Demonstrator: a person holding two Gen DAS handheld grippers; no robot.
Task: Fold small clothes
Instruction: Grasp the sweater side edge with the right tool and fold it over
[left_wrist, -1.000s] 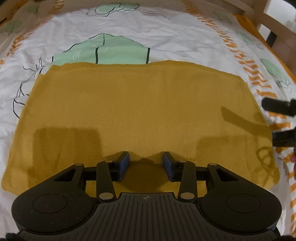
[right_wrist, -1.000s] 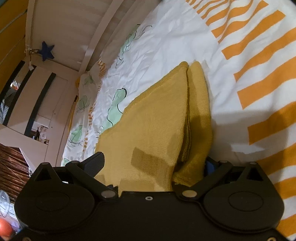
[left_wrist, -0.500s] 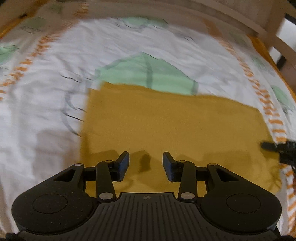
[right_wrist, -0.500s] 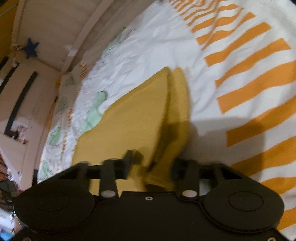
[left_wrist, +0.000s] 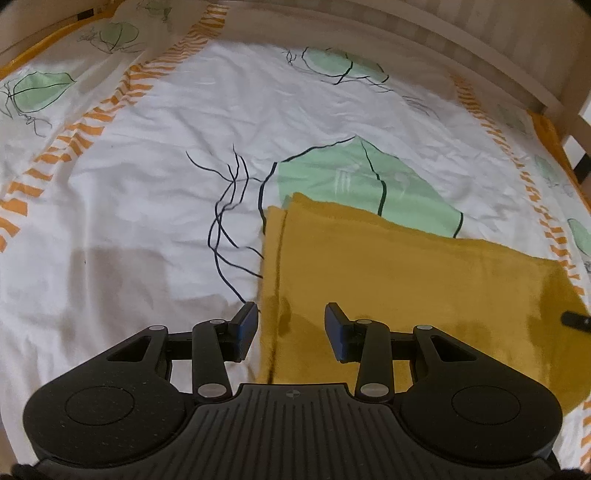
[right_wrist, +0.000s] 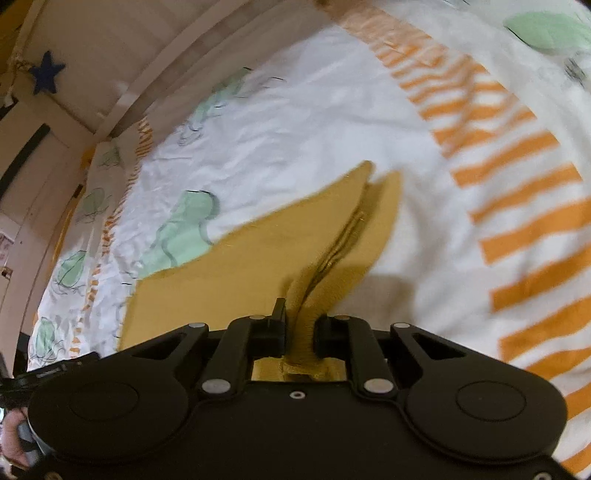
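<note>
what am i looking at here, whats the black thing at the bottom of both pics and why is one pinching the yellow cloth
The black shape at the bottom of each picture is a hand-held tool: a pair of tongs with a camera mounted on it. There is no robot; a person holds one in each hand, and each picture looks forward along that tool's two fingers.

One picture is from the left tongs, the other from the right tongs.

On the patterned bedsheet, white with orange stripes and green leaf shapes, lies a folded mustard-yellow knitted garment.

The left tongs are open, over the garment's edge, holding nothing. The right tongs have just been closing and now pinch a bunched edge of the garment between the pads, so the cloth looks gathered and lifted there.
</note>
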